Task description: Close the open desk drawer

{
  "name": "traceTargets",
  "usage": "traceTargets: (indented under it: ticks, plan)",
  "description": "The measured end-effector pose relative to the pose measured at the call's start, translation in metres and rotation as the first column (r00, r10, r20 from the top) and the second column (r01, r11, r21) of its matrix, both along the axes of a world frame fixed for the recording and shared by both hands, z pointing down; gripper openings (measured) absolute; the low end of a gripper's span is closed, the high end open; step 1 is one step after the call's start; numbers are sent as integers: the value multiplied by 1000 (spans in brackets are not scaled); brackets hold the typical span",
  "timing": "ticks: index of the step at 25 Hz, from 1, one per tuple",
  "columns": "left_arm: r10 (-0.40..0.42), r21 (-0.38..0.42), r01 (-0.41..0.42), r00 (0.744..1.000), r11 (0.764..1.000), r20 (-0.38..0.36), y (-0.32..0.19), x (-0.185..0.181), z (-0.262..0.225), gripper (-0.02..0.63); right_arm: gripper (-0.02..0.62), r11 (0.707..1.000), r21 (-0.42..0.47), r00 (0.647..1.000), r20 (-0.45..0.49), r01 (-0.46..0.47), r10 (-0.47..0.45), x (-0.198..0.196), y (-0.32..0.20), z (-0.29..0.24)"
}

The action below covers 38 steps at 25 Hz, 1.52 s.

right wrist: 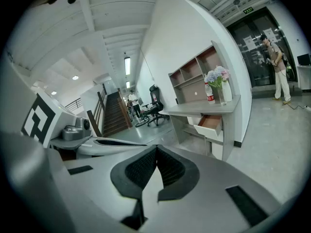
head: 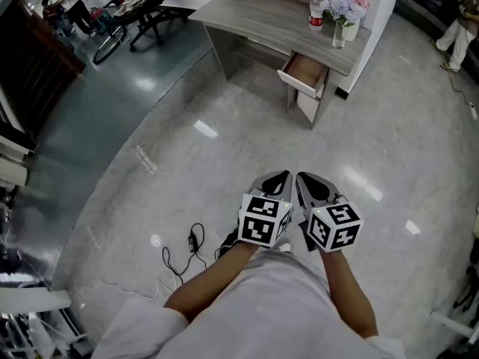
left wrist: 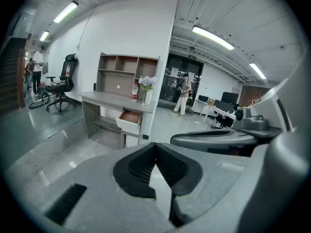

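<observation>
The drawer hangs pulled out under the right end of the desk, below the bottle and flowers standing on the desk top. I am well apart from the desk, so I judge the first job is to walk up squarely to the drawer's white front and push it straight in, not at a corner. My left gripper and right gripper are both pinched fully together, holding and touching nothing.
</observation>
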<state>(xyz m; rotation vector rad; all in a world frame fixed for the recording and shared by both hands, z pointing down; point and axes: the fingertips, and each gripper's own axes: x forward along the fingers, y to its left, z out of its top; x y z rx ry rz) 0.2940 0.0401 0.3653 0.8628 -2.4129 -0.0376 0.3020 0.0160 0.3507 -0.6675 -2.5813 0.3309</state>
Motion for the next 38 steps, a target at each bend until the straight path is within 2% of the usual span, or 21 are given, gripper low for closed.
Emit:
traceTargets:
  ticks: [9, 14, 20, 26, 38]
  plan:
    - [-25, 6, 25, 999, 1000, -21, 6, -5, 8, 3, 2, 1000, 10, 1000, 19, 0, -1, -9, 1, 3]
    - [-23, 17, 24, 999, 1000, -31, 22, -21, 13, 3, 2, 1000, 27, 1000, 3, -16, 16, -24, 14, 10]
    - [5, 32, -4, 999, 999, -50, 45, -61, 17, 3, 2, 998, 34, 998, -17, -57, 57, -61, 35, 14]
    - [70, 44, -67, 995, 997, -65, 72, -109, 16, 3, 2, 992, 50, 993, -37, -112, 114, -106, 63, 13]
    - [192, 87, -185, 979, 979, -74, 135, -191, 4, 3, 2, 972, 95, 972, -69, -216, 222, -176, 129, 9]
